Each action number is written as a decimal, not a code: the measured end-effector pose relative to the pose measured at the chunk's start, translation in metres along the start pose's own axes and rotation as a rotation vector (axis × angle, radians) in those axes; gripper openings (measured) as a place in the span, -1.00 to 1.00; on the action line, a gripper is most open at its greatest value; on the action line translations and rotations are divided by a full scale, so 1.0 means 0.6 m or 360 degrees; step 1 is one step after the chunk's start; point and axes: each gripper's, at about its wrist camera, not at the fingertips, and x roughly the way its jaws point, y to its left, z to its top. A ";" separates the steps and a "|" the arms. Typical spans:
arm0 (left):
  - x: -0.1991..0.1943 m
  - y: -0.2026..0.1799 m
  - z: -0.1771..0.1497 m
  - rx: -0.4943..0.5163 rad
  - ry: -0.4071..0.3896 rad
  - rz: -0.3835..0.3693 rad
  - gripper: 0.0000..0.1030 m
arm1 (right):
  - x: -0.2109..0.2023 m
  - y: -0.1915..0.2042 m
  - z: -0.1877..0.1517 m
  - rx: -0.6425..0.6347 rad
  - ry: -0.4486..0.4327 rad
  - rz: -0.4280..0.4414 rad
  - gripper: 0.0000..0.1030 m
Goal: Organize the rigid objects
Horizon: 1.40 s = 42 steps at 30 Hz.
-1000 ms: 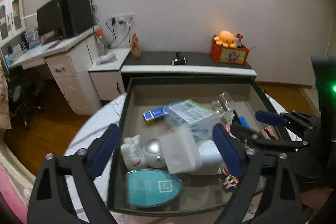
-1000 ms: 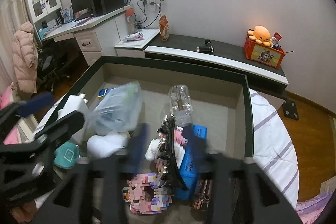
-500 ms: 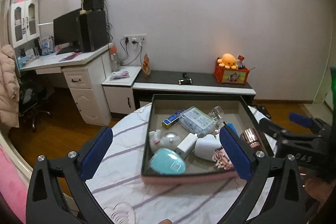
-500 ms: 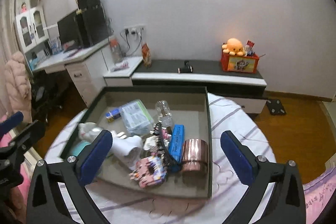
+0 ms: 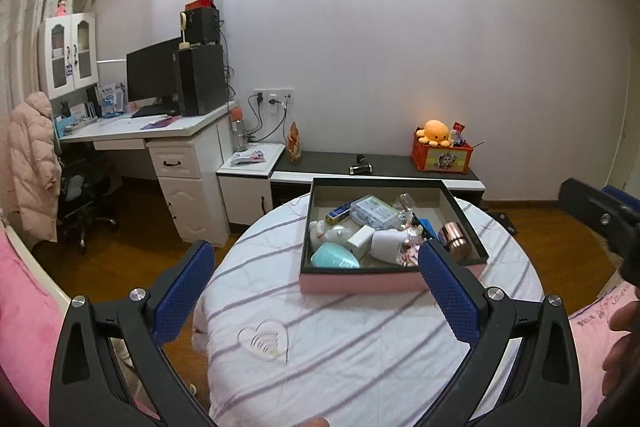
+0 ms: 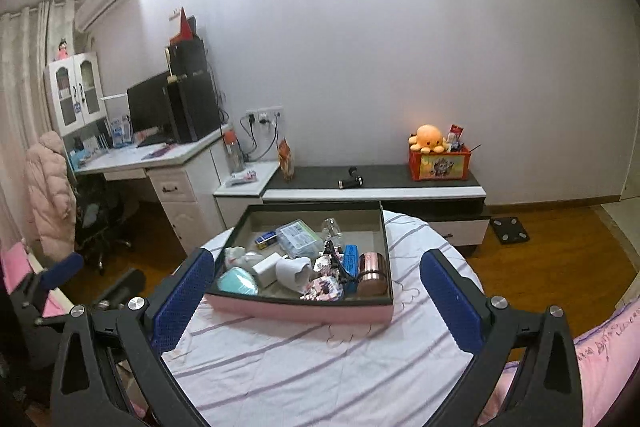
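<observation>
**Both grippers empty, tray full on round surface**

Round surface (image 5: pixel 360 347) w/ white striped cloth fills the lower middle of both views. On it, toward the far side, sits the pink-sided tray (image 5: pixel 360 283) w/ dark rim; all the rigid objs are inside it. Left gripper (image 5: pixel 316 291) & right gripper (image 6: pixel 316 297) hang over the near part of the cloth, well apart from the tray; fingers (image 5: pixel 182 291) on each spread wide, nothing btwn them.

In tray, big to small: clear plastic packet (image 6: pixel 298 235) near the back, white cup (image 6: pixel 292 273) on its side, teal oval case (image 6: pixel 236 281) at front left, copper can (image 6: pixel 373 273) at front right, blue box (image 6: pixel 351 259) just beside the can, white charger block (image 6: pixel 267 265), pink brick toy (image 6: pixel 322 287) at the front edge. Small glass jar (image 6: pixel 331 227) at the back.
</observation>
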 end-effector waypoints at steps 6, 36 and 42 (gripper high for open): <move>-0.064 0.005 -0.034 -0.0027 0.0001 0.0023 1.00 | -0.084 0.012 -0.033 0.0000 -0.0055 -0.0008 1.00; -0.160 0.010 -0.062 -0.0050 -0.0081 0.0021 1.00 | -0.157 0.028 -0.086 -0.0035 -0.0053 -0.0058 1.00; -0.159 0.008 -0.063 -0.0055 -0.0080 0.0024 1.00 | -0.157 0.029 -0.087 -0.0041 -0.0046 -0.0055 1.00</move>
